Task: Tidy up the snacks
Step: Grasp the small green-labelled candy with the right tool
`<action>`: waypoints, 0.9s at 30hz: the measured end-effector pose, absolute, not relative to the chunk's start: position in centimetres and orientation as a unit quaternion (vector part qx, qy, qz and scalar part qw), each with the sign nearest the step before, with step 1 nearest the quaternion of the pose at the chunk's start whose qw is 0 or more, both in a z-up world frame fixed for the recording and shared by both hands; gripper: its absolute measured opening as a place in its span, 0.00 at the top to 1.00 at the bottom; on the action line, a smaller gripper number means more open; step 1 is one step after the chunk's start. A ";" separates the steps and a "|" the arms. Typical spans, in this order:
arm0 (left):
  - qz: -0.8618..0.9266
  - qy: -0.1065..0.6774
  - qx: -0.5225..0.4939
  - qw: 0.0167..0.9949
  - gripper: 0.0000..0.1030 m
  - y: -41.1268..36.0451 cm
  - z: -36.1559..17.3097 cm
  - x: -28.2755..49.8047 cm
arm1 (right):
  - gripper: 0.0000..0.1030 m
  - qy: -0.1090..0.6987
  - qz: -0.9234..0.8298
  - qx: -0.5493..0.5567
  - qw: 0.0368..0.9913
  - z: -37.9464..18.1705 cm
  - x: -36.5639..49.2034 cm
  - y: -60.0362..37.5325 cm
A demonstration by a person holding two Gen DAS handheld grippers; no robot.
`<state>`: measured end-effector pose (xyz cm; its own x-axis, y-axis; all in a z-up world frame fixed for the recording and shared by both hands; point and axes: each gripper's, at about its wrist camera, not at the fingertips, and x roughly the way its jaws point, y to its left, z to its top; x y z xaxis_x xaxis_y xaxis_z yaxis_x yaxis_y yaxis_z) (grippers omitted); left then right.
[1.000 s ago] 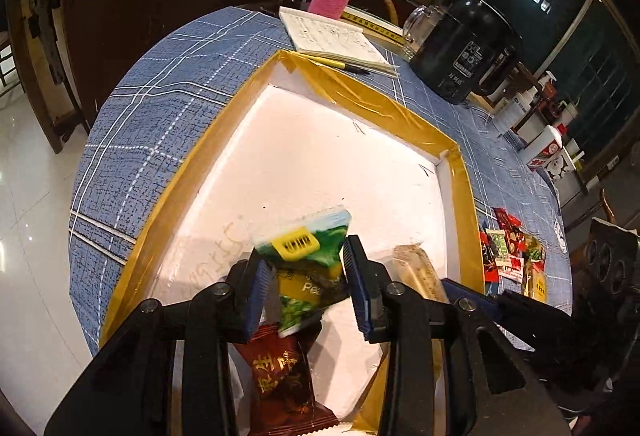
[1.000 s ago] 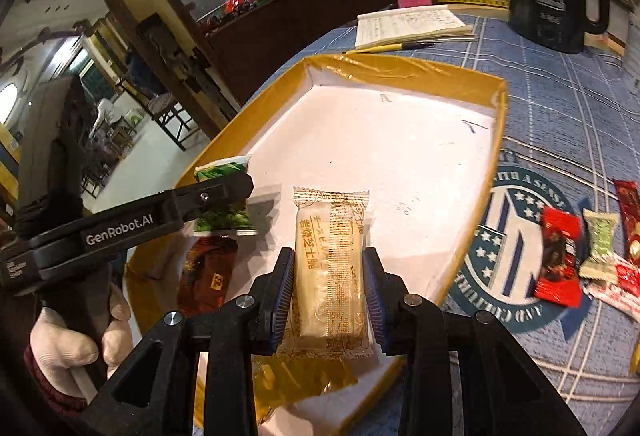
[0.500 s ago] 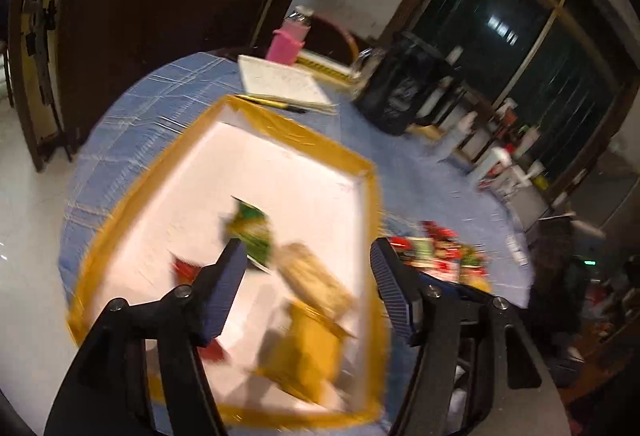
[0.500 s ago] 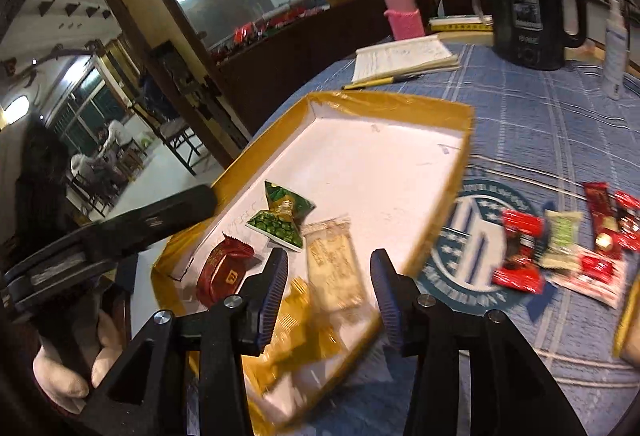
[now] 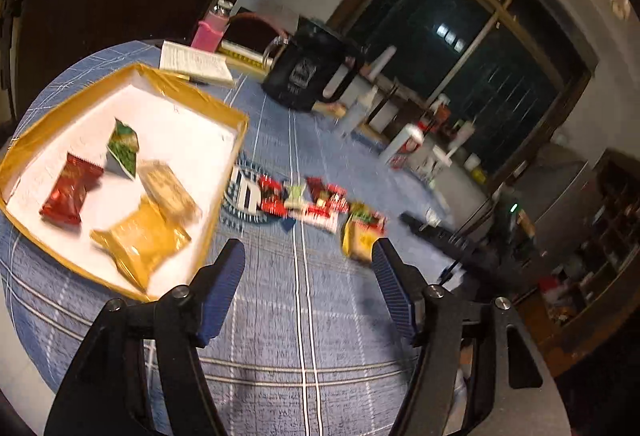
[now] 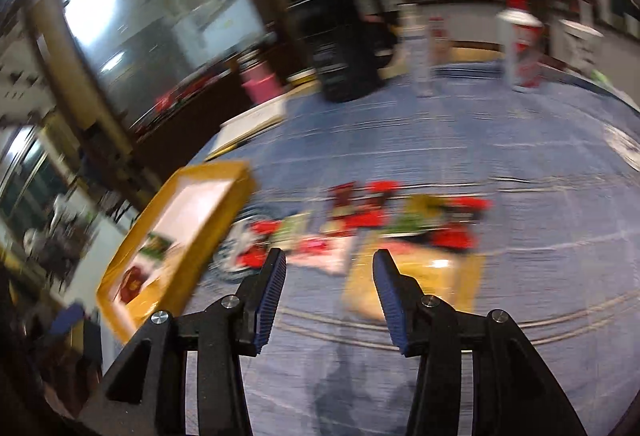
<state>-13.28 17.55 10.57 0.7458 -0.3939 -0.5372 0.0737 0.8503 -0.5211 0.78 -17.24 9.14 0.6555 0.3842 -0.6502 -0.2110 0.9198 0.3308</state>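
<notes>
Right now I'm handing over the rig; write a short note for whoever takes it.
Left hand-held gripper: open, empty, above the blue tablecloth.
Right hand-held gripper: open, empty, facing the loose snacks.
Done: four packets lie in the yellow-rimmed tray: red, green, beige, gold.
Left: the row of loose snacks on the cloth and the yellow packet beside it; views are blurred, so the count is unclear.

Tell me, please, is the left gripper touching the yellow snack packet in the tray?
Apart: the left wrist view shows the left gripper open over bare tablecloth, outside the tray holding the yellow packet.
</notes>
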 end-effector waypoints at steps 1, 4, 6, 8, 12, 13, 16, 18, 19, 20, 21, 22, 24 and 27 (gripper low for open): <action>-0.126 0.338 -0.237 0.902 0.36 17.2 10.3 -13.3 | 0.53 0.383 0.154 0.118 0.903 9.0 1.2 -18.4; -0.131 0.357 -0.237 0.894 0.36 16.3 9.5 -13.1 | 0.53 0.391 0.146 0.115 0.902 8.6 2.2 -19.3; -0.130 0.363 -0.238 0.892 0.36 16.1 9.1 -13.1 | 0.53 0.399 0.153 0.104 0.898 8.1 2.9 -18.6; -0.127 0.365 -0.245 0.889 0.36 16.1 8.9 -13.2 | 0.53 0.415 0.171 0.096 0.888 7.1 4.0 -16.7; -0.123 0.370 -0.254 0.885 0.36 16.2 8.4 -13.5 | 0.53 0.439 0.200 0.068 0.873 5.6 5.7 -11.8; -0.124 0.371 -0.256 0.884 0.36 16.3 8.2 -13.5 | 0.55 0.440 0.198 0.050 0.874 5.3 6.3 -10.4; -0.127 0.376 -0.262 0.880 0.36 16.4 7.8 -13.5 | 0.64 0.446 0.178 0.015 0.877 4.5 8.3 -7.7; -0.127 0.378 -0.261 0.879 0.37 16.5 7.6 -13.5 | 0.75 0.453 0.171 0.010 0.875 3.8 9.5 -6.9; -0.127 0.380 -0.261 0.879 0.36 16.6 7.5 -13.5 | 0.75 0.463 0.168 0.013 0.870 3.3 10.3 -6.6; -0.127 0.381 -0.261 0.878 0.36 16.7 7.5 -13.4 | 0.75 0.471 0.166 0.015 0.866 2.8 10.7 -6.5; -0.127 0.382 -0.262 0.877 0.36 16.8 7.3 -13.3 | 0.74 0.480 0.169 0.018 0.861 2.3 10.9 -6.4; -0.126 0.384 -0.262 0.877 0.36 16.9 7.2 -13.2 | 0.75 0.485 0.177 0.019 0.856 2.2 10.7 -6.4; -0.123 0.385 -0.264 0.876 0.36 17.2 7.0 -13.0 | 0.74 0.509 0.197 0.033 0.837 1.7 10.2 -6.5; -0.125 0.387 -0.268 0.873 0.36 17.4 6.5 -12.7 | 0.75 0.527 0.239 0.043 0.814 1.8 8.1 -6.6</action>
<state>-12.74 17.40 6.48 0.6690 -0.4268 -0.6086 0.0112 0.8244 -0.5659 8.08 -6.62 1.80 0.3303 0.4337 -0.8383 -0.3439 0.8824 0.3210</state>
